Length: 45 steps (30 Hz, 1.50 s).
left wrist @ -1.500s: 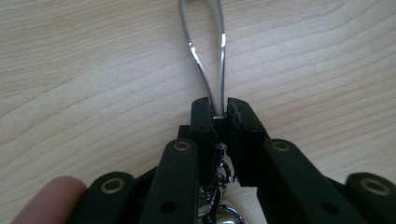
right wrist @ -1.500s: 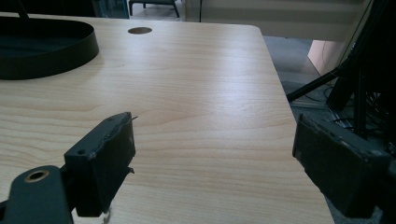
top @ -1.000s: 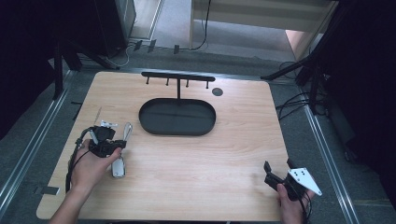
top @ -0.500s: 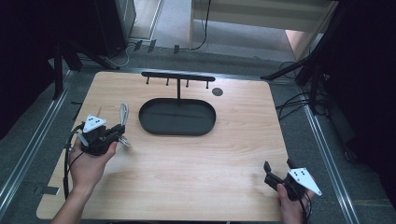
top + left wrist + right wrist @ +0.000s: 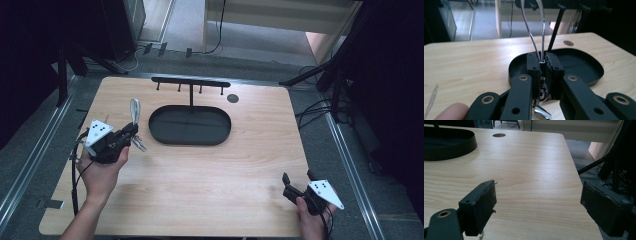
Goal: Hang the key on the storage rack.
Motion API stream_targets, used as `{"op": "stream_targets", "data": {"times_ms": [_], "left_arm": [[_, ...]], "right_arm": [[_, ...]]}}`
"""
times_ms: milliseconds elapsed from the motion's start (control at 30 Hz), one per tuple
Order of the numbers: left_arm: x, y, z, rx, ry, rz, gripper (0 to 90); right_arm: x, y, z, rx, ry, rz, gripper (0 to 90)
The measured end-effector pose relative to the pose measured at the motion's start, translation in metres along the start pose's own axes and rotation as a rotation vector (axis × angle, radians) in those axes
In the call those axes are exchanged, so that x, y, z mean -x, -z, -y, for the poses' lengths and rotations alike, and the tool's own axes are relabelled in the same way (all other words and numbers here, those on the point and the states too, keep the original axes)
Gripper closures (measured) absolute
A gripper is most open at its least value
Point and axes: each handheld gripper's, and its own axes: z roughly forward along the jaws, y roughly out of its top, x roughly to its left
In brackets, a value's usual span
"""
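Since the earlier frames, our left hand-held gripper [image 5: 131, 134] has lifted away from the left edge of the counter [image 5: 210, 175] and moved toward the far side, carrying with it the shiny metal object with a thin looped wire handle [image 5: 135, 111]. Now this gripper is closed narrowly on the lower part of that object, and the wire loop [image 5: 534, 30] rises straight up between the jaws in the left gripper view. It hangs just beside the left end of the black oval metal tray [image 5: 190, 125], which has a thin post and a crossbar with small hooks [image 5: 190, 83] at its far side.

Our right hand-held gripper [image 5: 296, 182] rests near the right front corner of the counter. Its jaws stand wide apart and hold nothing, and it has not moved from this place.

We judge that the pick-up is done and the carrying is about half finished. What remains, we think, is to bring the object over the tray or to one hook and release it. Which one is meant we cannot tell.
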Motion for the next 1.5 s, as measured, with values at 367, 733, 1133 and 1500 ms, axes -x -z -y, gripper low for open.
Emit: {"op": "stream_targets", "data": {"times_ms": [367, 733, 1133, 1500], "left_arm": [[0.009, -0.018, -0.002, 0.097, 0.022, 0.006, 83.3], [0.009, -0.044, 0.002, 0.187, 0.042, -0.016, 83.2], [0.008, -0.063, 0.003, 0.239, 0.027, -0.026, 83.2], [0.011, -0.082, 0.001, 0.213, 0.012, -0.017, 83.2]], "right_arm": [[0.000, 0.000, 0.000, -0.002, -0.005, -0.002, 13.0], [0.000, 0.000, 0.000, 0.001, -0.003, -0.003, 13.0], [0.001, 0.000, 0.000, 0.001, -0.006, -0.004, 13.0], [0.001, 0.000, 0.000, 0.002, -0.007, -0.004, 13.0]]}}
